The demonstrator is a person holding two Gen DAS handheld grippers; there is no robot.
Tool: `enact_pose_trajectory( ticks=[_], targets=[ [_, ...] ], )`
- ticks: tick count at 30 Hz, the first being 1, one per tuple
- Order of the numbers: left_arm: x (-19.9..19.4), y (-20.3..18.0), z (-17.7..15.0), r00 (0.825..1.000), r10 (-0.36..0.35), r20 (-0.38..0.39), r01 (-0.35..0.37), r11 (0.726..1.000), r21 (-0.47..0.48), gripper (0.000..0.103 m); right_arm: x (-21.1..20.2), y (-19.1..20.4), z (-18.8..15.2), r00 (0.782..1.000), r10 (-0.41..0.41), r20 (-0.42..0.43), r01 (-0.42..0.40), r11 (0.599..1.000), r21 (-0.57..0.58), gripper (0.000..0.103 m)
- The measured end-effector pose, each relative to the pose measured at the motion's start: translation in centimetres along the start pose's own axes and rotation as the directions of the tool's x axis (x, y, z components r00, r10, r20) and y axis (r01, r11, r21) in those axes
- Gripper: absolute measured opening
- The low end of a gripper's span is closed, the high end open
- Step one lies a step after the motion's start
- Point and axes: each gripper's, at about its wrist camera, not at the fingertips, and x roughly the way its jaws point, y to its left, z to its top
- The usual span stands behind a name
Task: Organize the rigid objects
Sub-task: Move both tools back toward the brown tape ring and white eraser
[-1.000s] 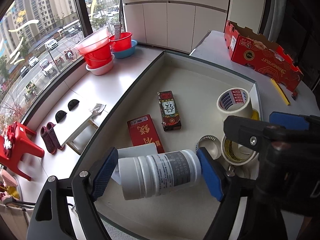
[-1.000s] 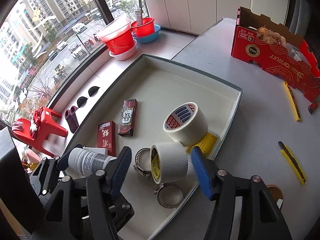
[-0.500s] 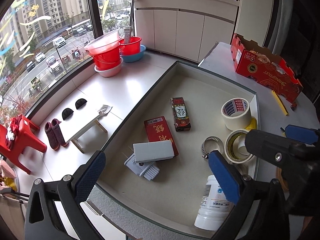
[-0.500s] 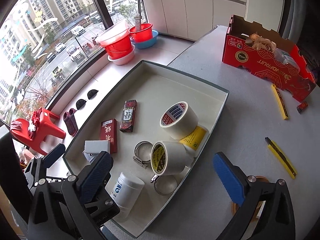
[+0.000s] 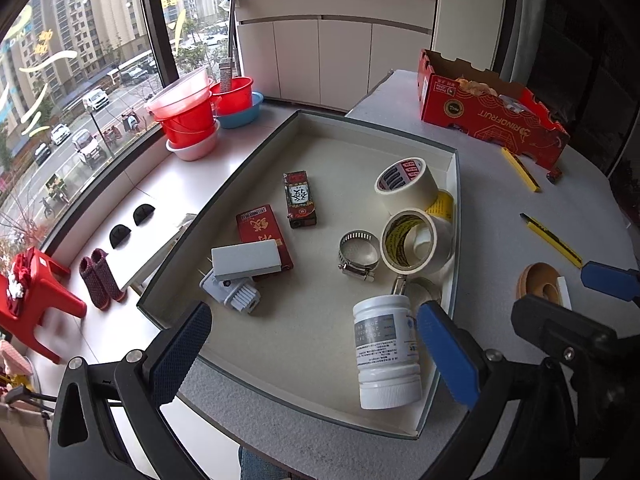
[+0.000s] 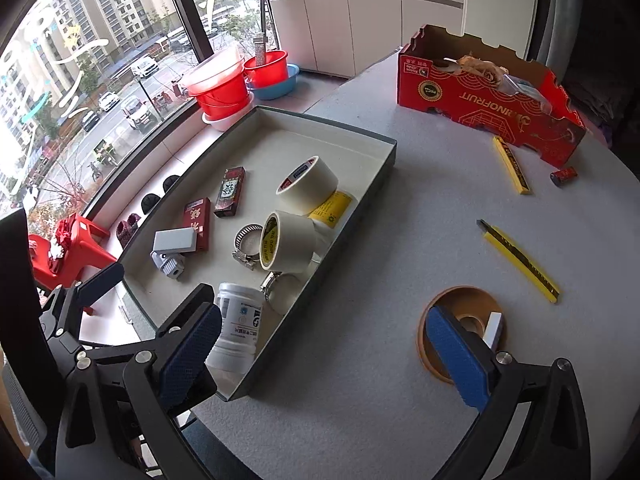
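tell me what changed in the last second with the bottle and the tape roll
The left gripper let go of the white bottle, which now stands in the tray near its front right corner. The right gripper released the tape roll, lying beside the hose clamp. Both grippers' jaws have just been opening and pulled back empty. The other tray items stayed put.

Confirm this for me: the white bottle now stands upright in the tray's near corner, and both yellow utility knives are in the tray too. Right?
Not quite. The white bottle does stand upright in the tray, but both yellow utility knives lie outside it on the grey table, as the right wrist view shows.
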Motion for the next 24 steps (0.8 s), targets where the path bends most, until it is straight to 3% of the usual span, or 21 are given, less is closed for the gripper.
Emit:
enact_pose_trajectory(
  ticks=[7, 12, 18, 24],
  targets=[
    [-0.5, -2.0, -0.9, 1.0, -0.025, -0.014, 0.025, 0.999, 0.029, 0.103, -0.7, -6.6, -3.3, 0.993, -0.118, 0.0, 0.117, 0.986, 0.118, 0.103],
    [-0.9, -4.1, -1.2, 0.999, -0.04, -0.01, 0.04, 0.996, 0.074, 0.103, 0.2, -10.8, -4.9, 0.982, -0.18, -0.055, 0.187, 0.967, 0.172, 0.103],
    [-0.6, -6.5, -1.7, 0.999, -0.044, -0.028, 0.047, 0.991, 0.123, 0.103, 1.4, -11.8, -6.0, 0.979, -0.187, -0.086, 0.198, 0.969, 0.147, 0.103],
    [-0.5, -7.9, -1.8, 0.999, -0.03, -0.036, 0.035, 0.987, 0.159, 0.103, 2.6, -11.9, -5.2, 0.962, -0.265, -0.071, 0.271, 0.959, 0.089, 0.103]
  ],
)
